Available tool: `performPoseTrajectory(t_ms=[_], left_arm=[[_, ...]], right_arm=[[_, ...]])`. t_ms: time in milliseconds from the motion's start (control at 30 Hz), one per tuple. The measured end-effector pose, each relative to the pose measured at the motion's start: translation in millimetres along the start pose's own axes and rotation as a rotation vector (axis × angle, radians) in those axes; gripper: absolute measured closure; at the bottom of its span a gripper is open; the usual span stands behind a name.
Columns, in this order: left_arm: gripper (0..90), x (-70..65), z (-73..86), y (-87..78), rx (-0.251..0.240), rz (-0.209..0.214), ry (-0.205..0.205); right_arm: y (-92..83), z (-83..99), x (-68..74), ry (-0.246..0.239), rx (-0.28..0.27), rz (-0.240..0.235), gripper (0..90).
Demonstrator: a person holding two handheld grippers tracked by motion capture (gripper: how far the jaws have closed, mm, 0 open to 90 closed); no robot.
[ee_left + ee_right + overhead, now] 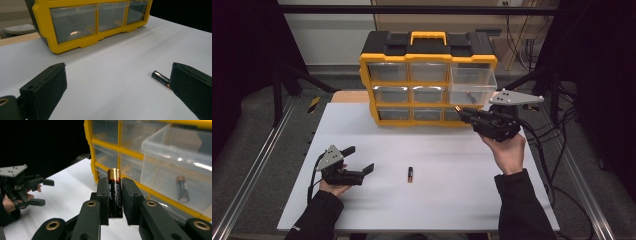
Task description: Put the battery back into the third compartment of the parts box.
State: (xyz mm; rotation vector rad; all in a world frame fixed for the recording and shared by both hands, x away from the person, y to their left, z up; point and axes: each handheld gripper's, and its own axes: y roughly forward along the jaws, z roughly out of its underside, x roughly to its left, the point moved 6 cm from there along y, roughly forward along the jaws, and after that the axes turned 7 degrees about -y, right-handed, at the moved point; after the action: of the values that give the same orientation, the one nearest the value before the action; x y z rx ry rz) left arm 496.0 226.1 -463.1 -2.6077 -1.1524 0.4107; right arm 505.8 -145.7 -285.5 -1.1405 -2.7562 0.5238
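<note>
Open surface up front, organizer blocks the back

Pulled-out drawer juts fwd from yellow organizer; wide bare surface btwn both hands, w/ one loose battery lying mid-way

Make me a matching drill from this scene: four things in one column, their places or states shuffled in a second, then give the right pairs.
Things:
1. right hand-held gripper
2. left hand-held gripper
3. pulled-out clear drawer
4. battery on the table

Places or states:
A. lies loose on the white tabletop between the two hands
B. shut on an upright battery
C. sticks out of the yellow organizer, with one battery inside
D. jaws wide open, low over the table

Pairs: 1-B, 2-D, 3-C, 4-A
</note>
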Motion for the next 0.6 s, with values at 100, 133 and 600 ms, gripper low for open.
performPoseTrajectory(t_ms=[100, 133, 600], left_arm=[[0.9, 0.2, 0.3, 0.0, 0.004, -0.001, 0.003], [0.9, 0.2, 0.3, 0.0, 0.003, -0.001, 0.002], [0.9, 0.7, 0.2, -0.2, 0.002, 0.0, 0.0]], right_arm=[[-2.9, -9.3, -2.3, -0.003, -0.008, 0.011, 77.1], [-4.0, -12.7, -3.7, -0.005, -0.011, 0.015, 77.1], [-5.5, -52.6, -27.5, -0.018, -0.014, 0.094, 77.1]])
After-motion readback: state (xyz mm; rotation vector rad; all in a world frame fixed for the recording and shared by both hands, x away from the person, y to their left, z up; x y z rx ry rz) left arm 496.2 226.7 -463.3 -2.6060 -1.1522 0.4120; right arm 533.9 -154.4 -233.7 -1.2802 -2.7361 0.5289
